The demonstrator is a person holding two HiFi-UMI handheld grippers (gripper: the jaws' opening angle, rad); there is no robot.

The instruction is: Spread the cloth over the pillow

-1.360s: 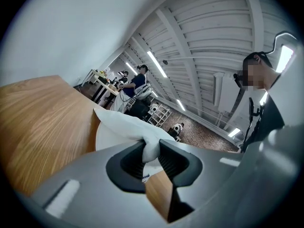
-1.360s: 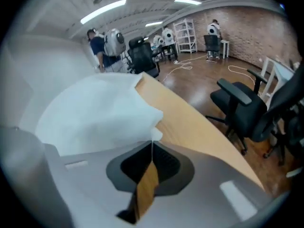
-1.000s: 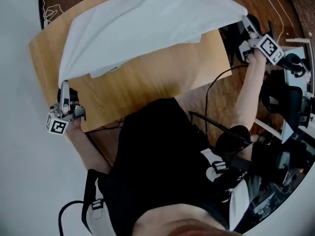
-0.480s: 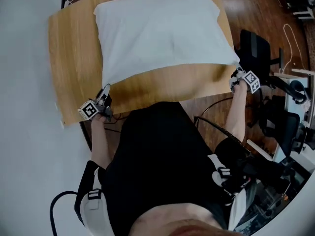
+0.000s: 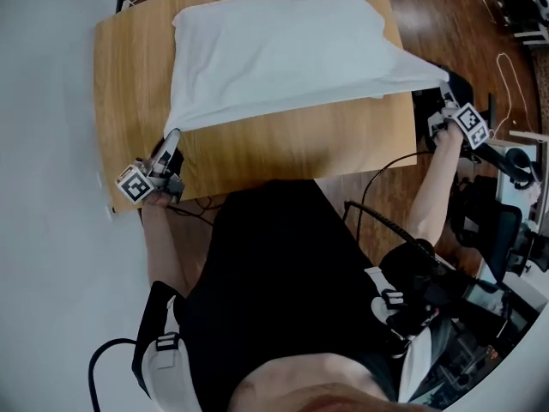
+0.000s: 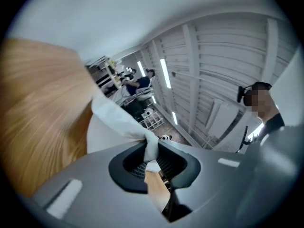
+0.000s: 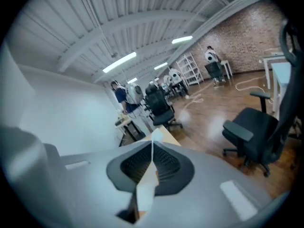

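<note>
Pinching near corners of the white cloth [image 5: 283, 50] in left tool [image 5: 172, 137], just closing tighter, and shut right tool [image 5: 444, 91], risking a lopsided tug baring the pillow.

No words, numbers or brand names can be read anywhere. The only printed marks are black-and-white square code patterns, which are not letters. One is on the marker cube [image 5: 135, 184] of the left gripper [image 5: 171, 137], at the near left corner of the table [image 5: 283, 148]. The other is on the second marker cube [image 5: 471, 124] of the right gripper [image 5: 443, 93], just off the table's right edge.
</note>
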